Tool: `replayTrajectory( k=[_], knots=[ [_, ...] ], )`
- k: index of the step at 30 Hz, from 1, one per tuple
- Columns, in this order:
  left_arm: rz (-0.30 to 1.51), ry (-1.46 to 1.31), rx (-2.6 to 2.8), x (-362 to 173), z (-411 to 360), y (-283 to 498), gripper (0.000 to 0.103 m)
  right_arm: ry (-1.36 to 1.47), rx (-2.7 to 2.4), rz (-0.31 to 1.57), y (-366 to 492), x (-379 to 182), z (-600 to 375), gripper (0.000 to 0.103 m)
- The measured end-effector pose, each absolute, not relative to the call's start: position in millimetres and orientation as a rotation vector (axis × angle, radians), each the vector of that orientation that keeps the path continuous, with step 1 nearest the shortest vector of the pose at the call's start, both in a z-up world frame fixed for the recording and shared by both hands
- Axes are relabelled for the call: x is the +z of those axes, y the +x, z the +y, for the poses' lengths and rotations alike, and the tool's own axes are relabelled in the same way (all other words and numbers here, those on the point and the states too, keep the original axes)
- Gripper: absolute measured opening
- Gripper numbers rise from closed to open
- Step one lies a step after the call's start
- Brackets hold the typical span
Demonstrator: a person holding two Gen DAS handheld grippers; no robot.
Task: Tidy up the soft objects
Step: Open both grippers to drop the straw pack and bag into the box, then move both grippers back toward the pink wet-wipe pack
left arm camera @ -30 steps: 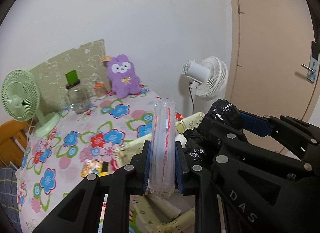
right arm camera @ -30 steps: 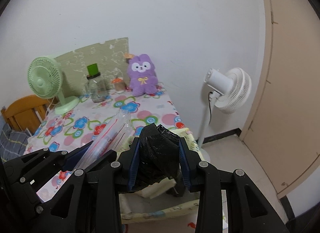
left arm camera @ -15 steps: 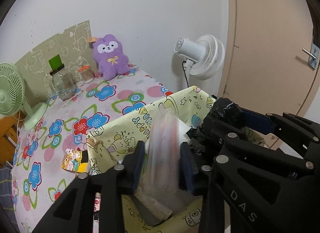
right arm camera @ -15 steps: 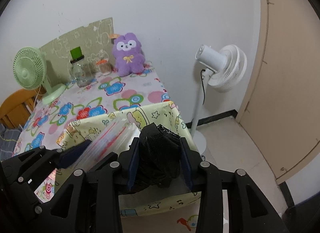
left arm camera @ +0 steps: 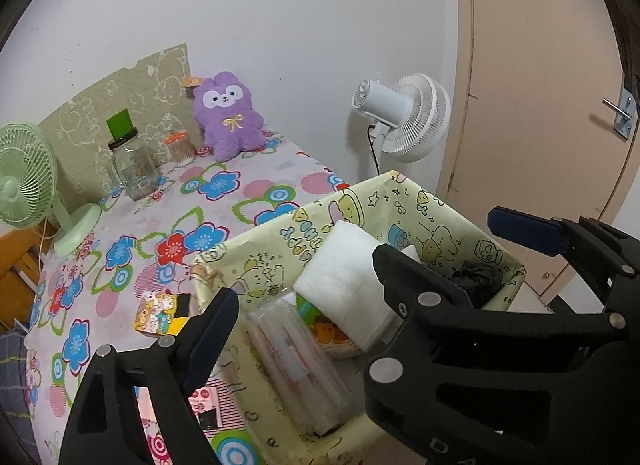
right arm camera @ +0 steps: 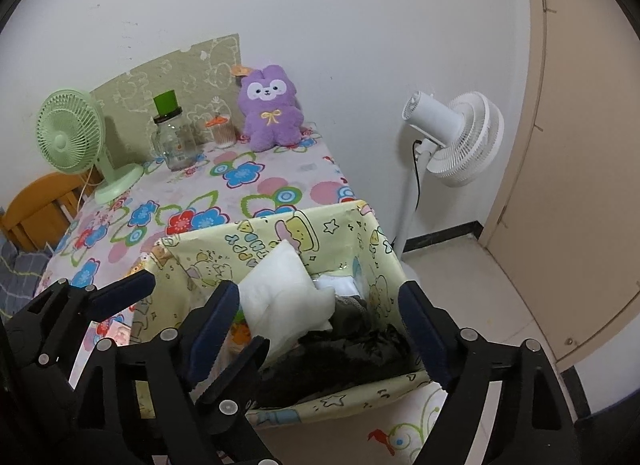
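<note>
A yellow cartoon-print bin (left arm camera: 280,225) stands at the near edge of the flowered table. In it lie a clear packet of red-striped tubes (left arm camera: 296,361), a white soft pack (left arm camera: 344,277) and a crumpled black bag (left arm camera: 476,277). My left gripper (left arm camera: 304,273) hangs over the clear packet, its jaws opening and touching nothing. Over the black bag (right arm camera: 352,345) my right gripper (right arm camera: 320,289) also has its jaws opening, with nothing pressed between them. The white pack (right arm camera: 284,297) leans against the bin (right arm camera: 280,225). A purple plush (left arm camera: 230,117) sits at the far wall.
On the table are a green desk fan (left arm camera: 24,185), a glass jar (left arm camera: 134,169), a small orange-lidded pot (left arm camera: 178,147) and a sticker card (left arm camera: 160,313). A white standing fan (right arm camera: 456,137) and a beige door (right arm camera: 580,185) are to the right. A wooden chair (right arm camera: 36,209) stands left.
Both grippers went from shut to wide open. The clear packet left the left jaws and the black bag left the right jaws; both now lie in the bin.
</note>
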State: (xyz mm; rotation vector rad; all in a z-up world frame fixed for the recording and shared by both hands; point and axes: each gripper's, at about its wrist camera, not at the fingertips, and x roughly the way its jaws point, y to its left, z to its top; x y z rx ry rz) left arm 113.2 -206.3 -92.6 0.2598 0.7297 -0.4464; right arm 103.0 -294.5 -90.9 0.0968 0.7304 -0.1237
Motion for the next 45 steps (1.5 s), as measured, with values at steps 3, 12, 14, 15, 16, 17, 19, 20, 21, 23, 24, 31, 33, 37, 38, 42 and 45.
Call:
replayTrajectory(
  k=[3, 12, 14, 15, 16, 17, 19, 20, 21, 23, 24, 31, 33, 37, 38, 42, 45],
  knots=[
    [0.713, 0.251, -0.441, -86, -198, 109, 0.09, 0.09, -0.123, 0.712, 99, -85, -287, 0.088],
    [0.649, 0.215, -0.423, -63, -169, 92, 0.091, 0.066, -0.117, 0.635, 81, -60, -261, 0.094],
    [0.637, 0.206, -0.415, -58, -161, 88, 0.091, 0.056, -0.111, 0.619, 78, -55, -254, 0.095],
    [0.634, 0.203, -0.413, -57, -159, 88, 0.091, 0.054, -0.108, 0.614, 76, -54, -252, 0.095],
    [0.629, 0.199, -0.409, -56, -156, 86, 0.091, 0.051, -0.104, 0.607, 75, -52, -249, 0.096],
    [0.626, 0.195, -0.404, -54, -153, 85, 0.092, 0.048, -0.101, 0.599, 73, -50, -246, 0.097],
    [0.619, 0.186, -0.394, -51, -146, 83, 0.092, 0.044, -0.092, 0.589, 71, -47, -241, 0.098],
    [0.617, 0.181, -0.387, -50, -143, 82, 0.092, 0.041, -0.086, 0.584, 69, -46, -239, 0.098],
    [0.615, 0.177, -0.379, -49, -139, 82, 0.092, 0.037, -0.081, 0.58, 68, -45, -237, 0.098],
    [0.612, 0.172, -0.362, -47, -133, 81, 0.092, 0.027, -0.065, 0.567, 66, -42, -231, 0.098],
    [0.609, 0.171, -0.351, -46, -129, 80, 0.092, 0.024, -0.057, 0.56, 65, -41, -228, 0.098],
    [0.589, 0.129, -0.317, -40, -101, 75, 0.097, 0.017, -0.019, 0.54, 62, -35, -209, 0.098],
    [0.586, 0.123, -0.308, -41, -93, 73, 0.098, 0.016, -0.002, 0.542, 62, -36, -199, 0.098],
    [0.595, 0.123, -0.284, -45, -77, 74, 0.099, 0.025, 0.025, 0.56, 65, -41, -183, 0.098],
    [0.596, 0.121, -0.28, -46, -74, 73, 0.099, 0.028, 0.03, 0.564, 66, -42, -180, 0.098],
    [0.605, 0.108, -0.262, -51, -60, 74, 0.1, 0.039, 0.057, 0.587, 71, -49, -166, 0.098],
    [0.615, 0.099, -0.253, -57, -49, 77, 0.101, 0.031, 0.069, 0.594, 75, -54, -156, 0.098]
  ],
)
